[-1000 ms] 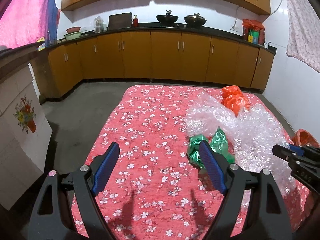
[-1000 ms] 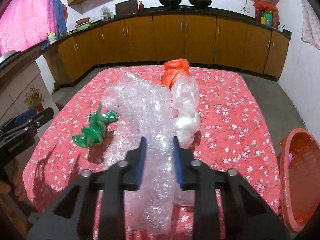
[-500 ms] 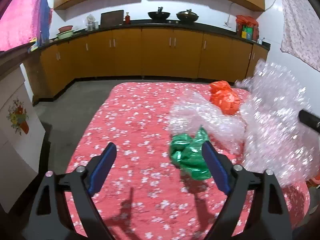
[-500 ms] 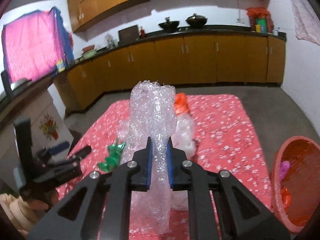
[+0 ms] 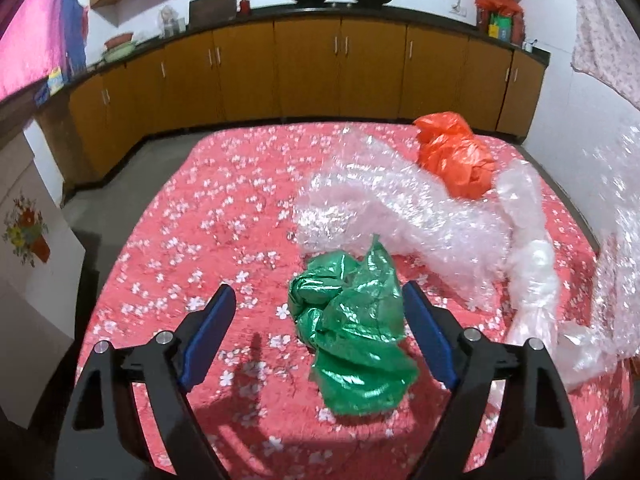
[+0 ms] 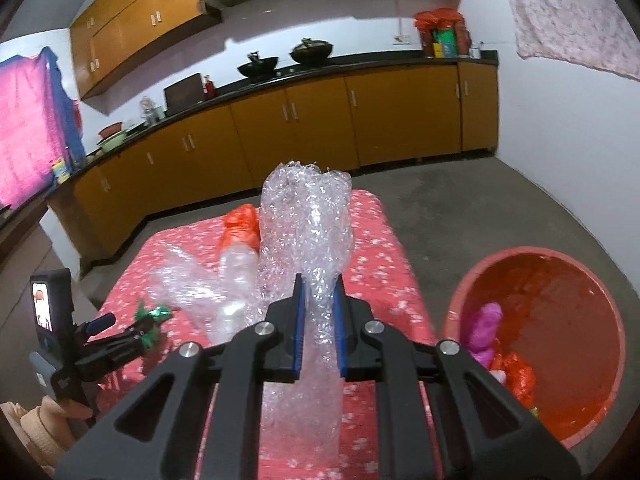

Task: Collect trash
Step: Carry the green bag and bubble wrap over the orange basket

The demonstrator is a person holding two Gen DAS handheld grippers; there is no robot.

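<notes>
A: Left wrist view first: what's between the fingers?

B: The left gripper (image 5: 318, 330) has its blue-padded fingers spread wide. A crumpled, glossy green plastic bag (image 5: 352, 328) lies on the tabletop (image 5: 208, 216) between them. I can't tell if the right pad touches it. The cloth is red with white flowers. Beyond the bag lies a rumpled sheet of clear bubble wrap (image 5: 384, 208), an orange plastic bag (image 5: 456, 160) behind it, and a twisted clear plastic bag (image 5: 532, 264) to the right.

A: And the right wrist view?

B: The right gripper (image 6: 319, 322) pinches a bunched column of bubble wrap (image 6: 308, 216), raised above the tabletop. To the right, on the concrete floor, sits a round red basin (image 6: 592, 292). Inside it are a pink plastic wad (image 6: 486, 328) and an orange scrap (image 6: 518, 376).
</notes>
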